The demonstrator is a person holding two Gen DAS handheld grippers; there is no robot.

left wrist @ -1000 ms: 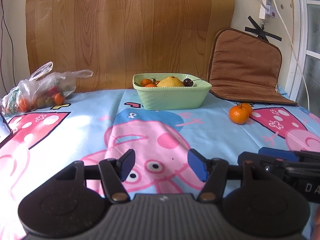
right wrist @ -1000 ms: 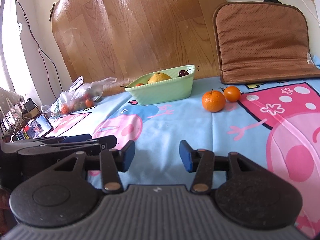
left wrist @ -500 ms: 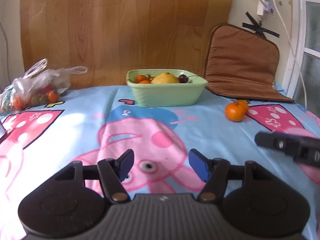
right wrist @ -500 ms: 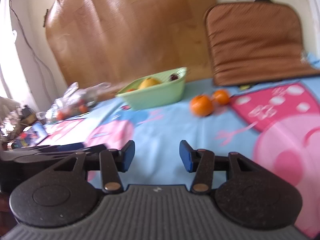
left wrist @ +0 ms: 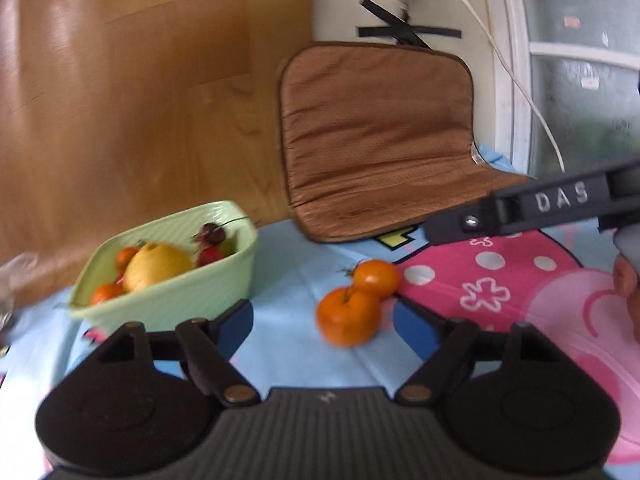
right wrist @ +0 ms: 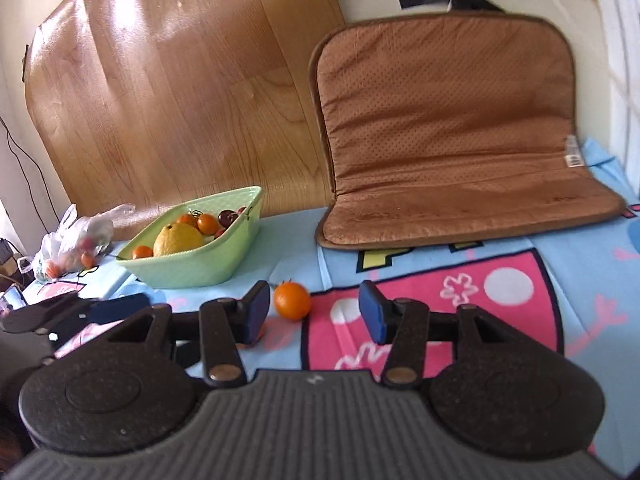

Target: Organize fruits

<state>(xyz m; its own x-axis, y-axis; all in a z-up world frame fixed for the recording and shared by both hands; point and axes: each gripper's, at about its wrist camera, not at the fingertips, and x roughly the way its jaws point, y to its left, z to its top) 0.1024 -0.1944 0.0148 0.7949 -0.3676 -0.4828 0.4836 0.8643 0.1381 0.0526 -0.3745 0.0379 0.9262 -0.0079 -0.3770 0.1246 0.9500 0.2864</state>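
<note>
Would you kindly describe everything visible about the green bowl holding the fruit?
The green bowl is pale mint, roughly rectangular with rounded corners, flared walls and a finely ribbed outside; it looks ceramic or plastic. It stands upright on the cartoon tablecloth, in front of the wooden board. Inside lie a large yellow fruit, several small orange fruits and dark red cherries. Neither gripper touches it, and the two loose oranges lie apart from it.

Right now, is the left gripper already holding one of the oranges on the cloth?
No: the left gripper is open, and the two oranges lie on the cloth ahead of its fingertips, untouched.
</note>
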